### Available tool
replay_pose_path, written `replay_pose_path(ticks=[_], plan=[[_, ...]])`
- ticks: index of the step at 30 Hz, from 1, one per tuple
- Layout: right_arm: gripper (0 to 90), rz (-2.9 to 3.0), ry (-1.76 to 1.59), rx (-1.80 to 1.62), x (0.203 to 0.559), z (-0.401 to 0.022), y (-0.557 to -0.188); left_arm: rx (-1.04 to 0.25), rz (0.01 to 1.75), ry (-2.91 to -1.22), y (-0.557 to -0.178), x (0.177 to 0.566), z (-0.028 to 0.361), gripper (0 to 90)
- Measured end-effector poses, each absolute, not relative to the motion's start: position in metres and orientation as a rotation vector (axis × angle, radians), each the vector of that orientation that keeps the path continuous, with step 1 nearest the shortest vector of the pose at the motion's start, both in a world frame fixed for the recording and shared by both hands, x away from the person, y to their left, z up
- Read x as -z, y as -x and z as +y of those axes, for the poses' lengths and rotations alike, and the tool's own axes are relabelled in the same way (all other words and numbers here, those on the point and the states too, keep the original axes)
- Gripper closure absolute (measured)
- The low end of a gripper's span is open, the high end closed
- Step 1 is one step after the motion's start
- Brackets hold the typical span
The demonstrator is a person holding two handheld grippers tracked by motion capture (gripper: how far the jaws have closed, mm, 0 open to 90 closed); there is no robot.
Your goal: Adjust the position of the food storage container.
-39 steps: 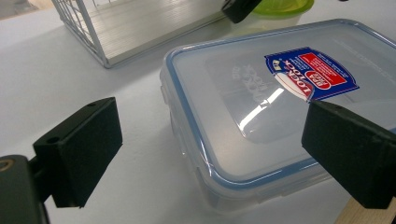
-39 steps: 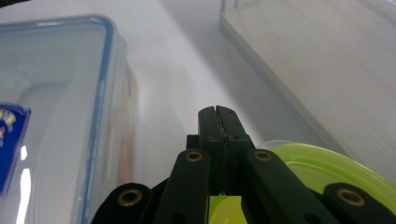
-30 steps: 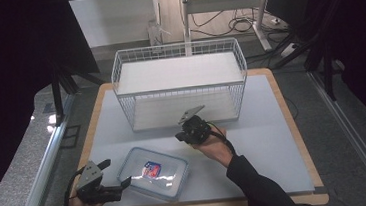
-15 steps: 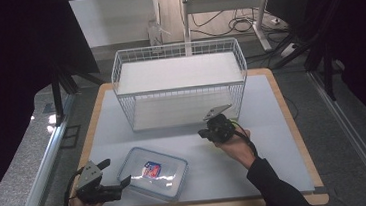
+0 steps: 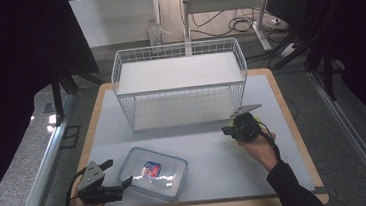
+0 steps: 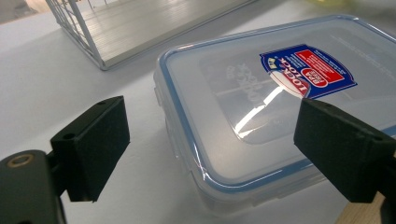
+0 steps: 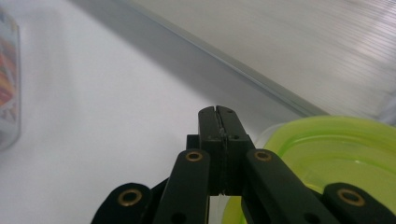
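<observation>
I'm holding the left gripper (image 5: 123,184) at the near-left corner of the clear lidded container (image 5: 153,173), jaws apart and just narrowing, box corner between them untouched; the right gripper (image 5: 229,130), jaws together, is farther off.

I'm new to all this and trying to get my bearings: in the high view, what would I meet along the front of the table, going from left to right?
Left tool → clear lidded container → right tool.
</observation>
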State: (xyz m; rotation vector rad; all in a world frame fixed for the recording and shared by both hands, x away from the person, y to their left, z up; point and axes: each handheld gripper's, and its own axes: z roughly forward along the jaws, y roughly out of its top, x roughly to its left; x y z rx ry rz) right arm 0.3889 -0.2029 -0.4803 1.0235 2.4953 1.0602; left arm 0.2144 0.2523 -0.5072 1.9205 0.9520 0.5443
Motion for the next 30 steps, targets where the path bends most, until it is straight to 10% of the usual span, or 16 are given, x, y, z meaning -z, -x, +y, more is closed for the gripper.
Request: replay_pose_path(ticks=[20, 30], plan=[[90.0, 2.383, -1.114, -1.091, 0.473, -0.237, -0.376, -0.470, 1.012, -1.896, -0.216, 0.494, 0.264, 17.2], [90.0, 2.403, -1.063, -1.153, 0.468, -0.222, -0.342, -0.477, 1.091, -1.915, -0.225, 0.502, 0.294, 69.4]])
